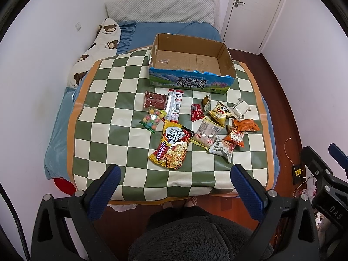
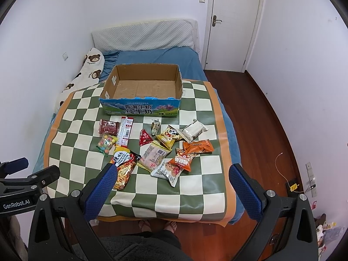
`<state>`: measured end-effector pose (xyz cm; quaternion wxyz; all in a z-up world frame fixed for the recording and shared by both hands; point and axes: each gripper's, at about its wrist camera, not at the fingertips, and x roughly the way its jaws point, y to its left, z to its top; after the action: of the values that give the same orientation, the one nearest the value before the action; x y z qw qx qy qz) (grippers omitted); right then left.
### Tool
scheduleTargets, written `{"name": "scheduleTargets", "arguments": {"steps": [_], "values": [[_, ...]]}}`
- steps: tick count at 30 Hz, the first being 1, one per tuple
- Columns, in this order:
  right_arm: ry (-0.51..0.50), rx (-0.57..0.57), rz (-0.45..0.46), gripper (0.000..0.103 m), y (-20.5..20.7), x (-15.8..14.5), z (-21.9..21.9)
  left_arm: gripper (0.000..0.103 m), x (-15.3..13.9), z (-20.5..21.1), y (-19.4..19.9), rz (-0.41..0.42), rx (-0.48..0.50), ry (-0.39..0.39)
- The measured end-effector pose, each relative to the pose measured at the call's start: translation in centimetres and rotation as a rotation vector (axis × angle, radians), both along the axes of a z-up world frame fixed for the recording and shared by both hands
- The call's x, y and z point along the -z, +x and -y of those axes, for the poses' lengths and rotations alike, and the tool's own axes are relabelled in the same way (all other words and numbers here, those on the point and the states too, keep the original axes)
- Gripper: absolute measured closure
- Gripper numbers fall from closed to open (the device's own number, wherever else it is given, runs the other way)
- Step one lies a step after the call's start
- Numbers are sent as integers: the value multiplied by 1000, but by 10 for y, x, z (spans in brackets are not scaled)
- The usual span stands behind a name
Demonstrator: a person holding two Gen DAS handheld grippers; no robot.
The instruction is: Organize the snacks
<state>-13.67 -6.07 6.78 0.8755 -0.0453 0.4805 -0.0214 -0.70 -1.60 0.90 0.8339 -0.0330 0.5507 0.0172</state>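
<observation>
An empty cardboard milk box (image 1: 191, 65) (image 2: 141, 91) stands at the far side of a green-and-cream checkered mat (image 1: 113, 130) (image 2: 191, 187) on the bed. Several snack packets lie in front of it: a yellow noodle pack (image 1: 171, 148) (image 2: 125, 169), a candy bag (image 1: 152, 119) (image 2: 106, 143), a red sausage pack (image 1: 153, 100) (image 2: 108, 126), orange packets (image 1: 245, 126) (image 2: 198, 146). My left gripper (image 1: 176, 174) is open and empty, above the mat's near edge. My right gripper (image 2: 171, 171) is open and empty, also at the near edge.
A bear-print pillow (image 1: 95, 50) (image 2: 87, 69) lies along the left wall. A grey pillow (image 1: 161, 8) (image 2: 143, 34) is at the headboard. Wooden floor (image 2: 271, 130) and a white door (image 2: 235, 21) are on the right. The person's feet (image 2: 156, 226) stand at the bed's foot.
</observation>
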Motion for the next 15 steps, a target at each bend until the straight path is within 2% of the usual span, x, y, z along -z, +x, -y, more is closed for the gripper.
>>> {"name": "scheduleTargets", "arguments": {"steps": [15], "values": [[7, 1, 0, 0, 4, -1, -1, 0, 0, 2, 2, 4, 0, 1]]}}
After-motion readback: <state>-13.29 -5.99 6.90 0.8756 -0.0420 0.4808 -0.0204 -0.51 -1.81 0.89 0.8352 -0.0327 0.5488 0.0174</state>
